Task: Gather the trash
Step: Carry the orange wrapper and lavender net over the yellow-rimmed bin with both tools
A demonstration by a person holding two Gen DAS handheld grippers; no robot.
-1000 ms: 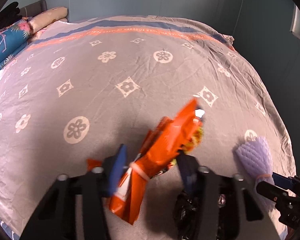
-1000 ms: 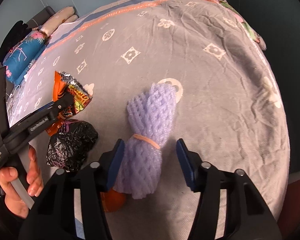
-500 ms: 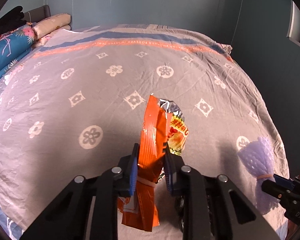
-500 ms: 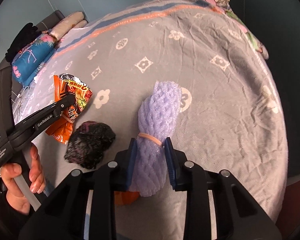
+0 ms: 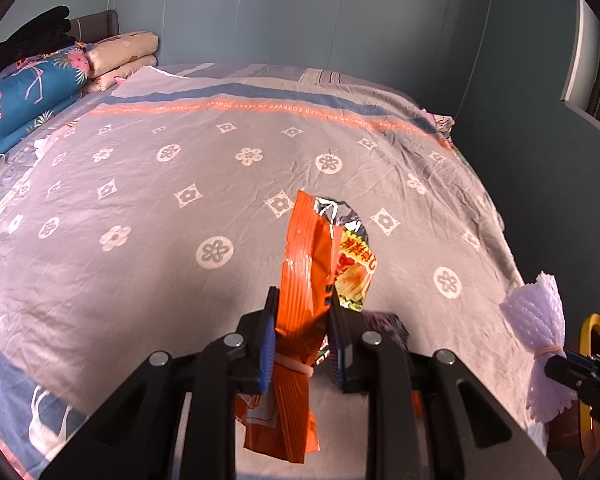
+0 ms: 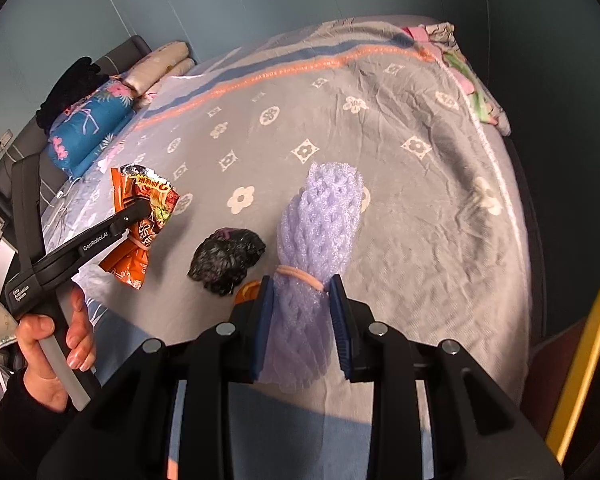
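Note:
My left gripper [image 5: 302, 312] is shut on an orange snack bag [image 5: 310, 264] bound with a rubber band, held upright above the bed; the same bag [image 6: 140, 224] shows in the right wrist view at the left, with the left gripper's fingers [image 6: 134, 214] clamped on it. My right gripper [image 6: 300, 300] is shut on a lilac foam net bundle [image 6: 320, 224] tied with a rubber band, lifted off the bedspread. That bundle [image 5: 540, 336] appears at the right edge of the left wrist view. A crumpled black bag [image 6: 228, 258] lies on the bed between the two.
A grey patterned bedspread [image 5: 160, 208] covers the bed. Folded quilts and pillows [image 5: 40, 88] are stacked at the far left. A small orange item [image 6: 247, 290] lies beside the black bag. A yellow rim [image 6: 584, 360] stands past the bed's right edge. A hand [image 6: 56, 344] holds the left gripper's handle.
Both grippers closed on their items, the left on the orange bag and the right on the foam bundle, then rose off the bed. The black bag stayed on the bedspread.

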